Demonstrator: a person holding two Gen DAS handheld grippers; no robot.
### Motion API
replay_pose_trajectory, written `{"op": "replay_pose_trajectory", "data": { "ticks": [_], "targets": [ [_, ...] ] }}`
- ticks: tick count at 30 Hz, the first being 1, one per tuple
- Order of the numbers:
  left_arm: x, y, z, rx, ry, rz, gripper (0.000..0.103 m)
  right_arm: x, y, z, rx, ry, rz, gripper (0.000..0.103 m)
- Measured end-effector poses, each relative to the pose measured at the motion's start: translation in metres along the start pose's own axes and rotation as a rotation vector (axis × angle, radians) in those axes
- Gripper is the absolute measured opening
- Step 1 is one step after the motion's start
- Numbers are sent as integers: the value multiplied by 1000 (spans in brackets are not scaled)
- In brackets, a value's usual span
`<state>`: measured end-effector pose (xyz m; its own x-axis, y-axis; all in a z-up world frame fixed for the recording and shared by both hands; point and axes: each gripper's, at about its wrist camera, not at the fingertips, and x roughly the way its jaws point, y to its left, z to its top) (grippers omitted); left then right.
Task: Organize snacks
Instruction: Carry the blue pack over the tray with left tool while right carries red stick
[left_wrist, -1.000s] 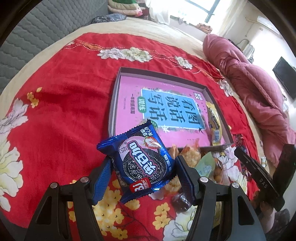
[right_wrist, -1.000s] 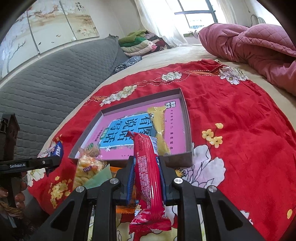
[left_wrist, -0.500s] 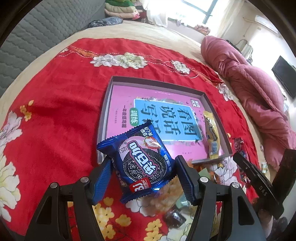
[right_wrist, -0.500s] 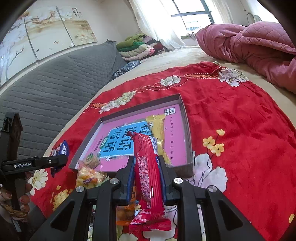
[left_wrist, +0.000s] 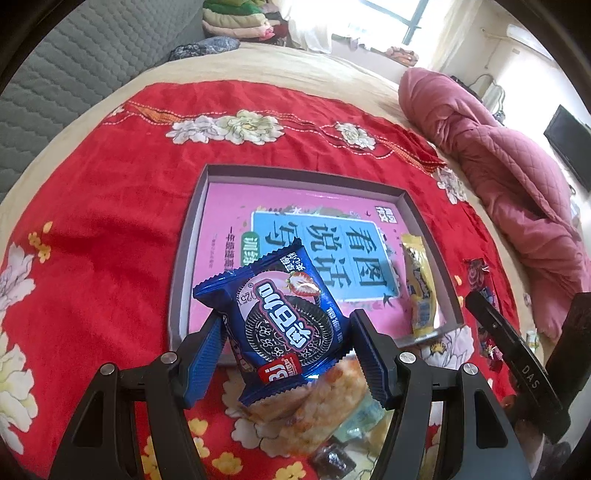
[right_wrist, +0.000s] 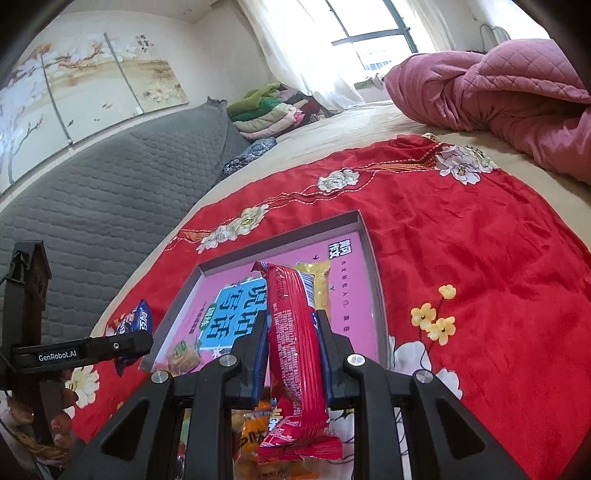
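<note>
A red flowered cloth (left_wrist: 92, 236) covers most of the bed, with a pink quilt (right_wrist: 491, 92) bunched at the far right and a grey padded headboard (right_wrist: 110, 192) along the left. In the middle of the cloth lies a shallow grey box (left_wrist: 186, 251) lined with a pink-and-blue printed sheet; a yellow snack packet (left_wrist: 419, 291) lies inside it against the right wall.

The left gripper (left_wrist: 286, 354) tilts steeply down over the near left corner of the box. Its blue pads press on both side edges of a blue cookie packet (left_wrist: 280, 321), which sits face-up between them, its far end over the box floor. Below it on the cloth — just near of the box — lies a loose pile of snacks (left_wrist: 314, 413) in clear and pale wrappers.

The right gripper (right_wrist: 293, 350) points more shallowly down, over the near edge of the box. Its fingers are closed tight on a long red snack packet (right_wrist: 295, 350), held on edge and running lengthwise — the far end juts over the box, the near end hangs toward the camera. An orange wrapper (right_wrist: 255, 432) shows under it.
</note>
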<state>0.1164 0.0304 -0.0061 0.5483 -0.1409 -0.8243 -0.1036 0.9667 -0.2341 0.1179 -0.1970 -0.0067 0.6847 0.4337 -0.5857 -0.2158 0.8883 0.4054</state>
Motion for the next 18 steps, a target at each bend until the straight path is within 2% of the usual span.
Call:
{"op": "replay_pose_trajectory", "data": {
  "ticks": [18],
  "targets": [
    [25, -18, 13, 12, 24, 2, 69, 10, -12, 10, 38, -33, -21, 23]
  ]
}}
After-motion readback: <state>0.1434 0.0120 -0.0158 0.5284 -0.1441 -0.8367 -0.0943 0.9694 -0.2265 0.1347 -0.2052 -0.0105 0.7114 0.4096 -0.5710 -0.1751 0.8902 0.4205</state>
